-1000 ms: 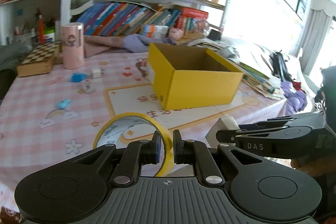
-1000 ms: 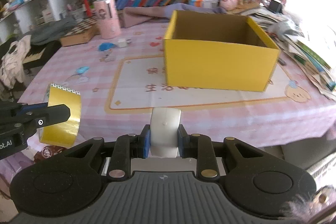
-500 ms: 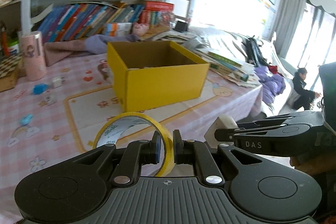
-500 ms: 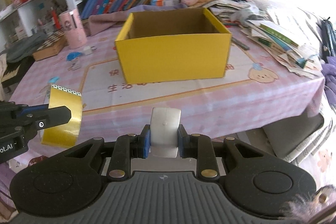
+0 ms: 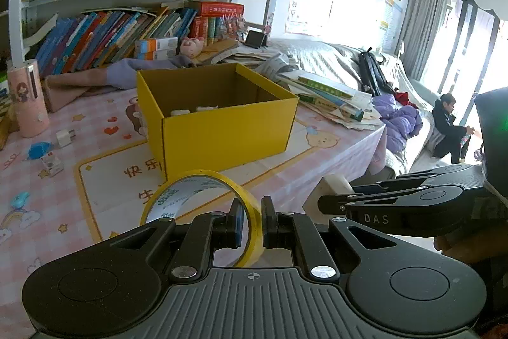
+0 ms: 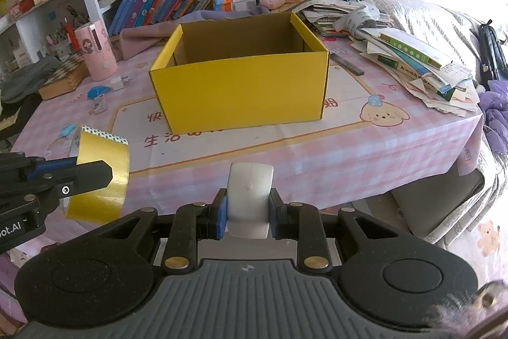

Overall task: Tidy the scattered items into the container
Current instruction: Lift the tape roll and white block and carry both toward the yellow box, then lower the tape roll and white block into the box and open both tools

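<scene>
A yellow ring-shaped tape roll (image 5: 203,196) is pinched by the left claw (image 5: 252,223); a white plastic computer mouse (image 6: 250,199) is pinched by the right claw (image 6: 249,212). At twelve o'clock, small white items (image 5: 193,111) are held in the open yellow cardboard box (image 6: 241,88).

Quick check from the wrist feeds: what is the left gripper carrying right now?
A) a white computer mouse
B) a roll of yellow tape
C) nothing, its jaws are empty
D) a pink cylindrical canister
B: in the left wrist view the left gripper is clamped on the band of the roll of yellow tape, while the white mouse sits in the right gripper.
</scene>
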Tool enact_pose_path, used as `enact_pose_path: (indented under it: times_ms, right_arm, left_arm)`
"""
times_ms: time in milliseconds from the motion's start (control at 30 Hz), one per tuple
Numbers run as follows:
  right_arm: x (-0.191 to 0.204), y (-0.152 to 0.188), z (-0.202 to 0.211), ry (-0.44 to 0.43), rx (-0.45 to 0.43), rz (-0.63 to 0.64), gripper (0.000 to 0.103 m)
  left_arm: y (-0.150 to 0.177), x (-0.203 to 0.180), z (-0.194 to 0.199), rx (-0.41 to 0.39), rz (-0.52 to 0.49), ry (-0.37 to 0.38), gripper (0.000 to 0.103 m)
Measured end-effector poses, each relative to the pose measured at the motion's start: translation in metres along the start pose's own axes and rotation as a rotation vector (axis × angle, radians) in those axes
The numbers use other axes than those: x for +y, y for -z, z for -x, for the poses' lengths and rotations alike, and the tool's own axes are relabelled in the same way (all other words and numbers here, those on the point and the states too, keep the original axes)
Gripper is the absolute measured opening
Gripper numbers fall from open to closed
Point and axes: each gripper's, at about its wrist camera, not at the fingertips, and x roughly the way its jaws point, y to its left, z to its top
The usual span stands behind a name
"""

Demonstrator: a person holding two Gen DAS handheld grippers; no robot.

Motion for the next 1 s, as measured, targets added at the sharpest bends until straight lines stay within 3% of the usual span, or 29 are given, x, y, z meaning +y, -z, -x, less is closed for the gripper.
enact_pose_path:
  times_ms: [633,1000]
  right_arm:
    - [-0.019,-0.041,-0.027,-0.003,-0.038,0.015,0.024]
    - [-0.034,-0.102,-0.046,-0.021,-0.14,0.049,0.024]
  left_arm:
    - [-0.04,0.001,-0.033,-0.068,-0.063,0.003,0.01]
    - [-0.09,0.006,-0.059,-0.146,-0.112,-0.007,0.01]
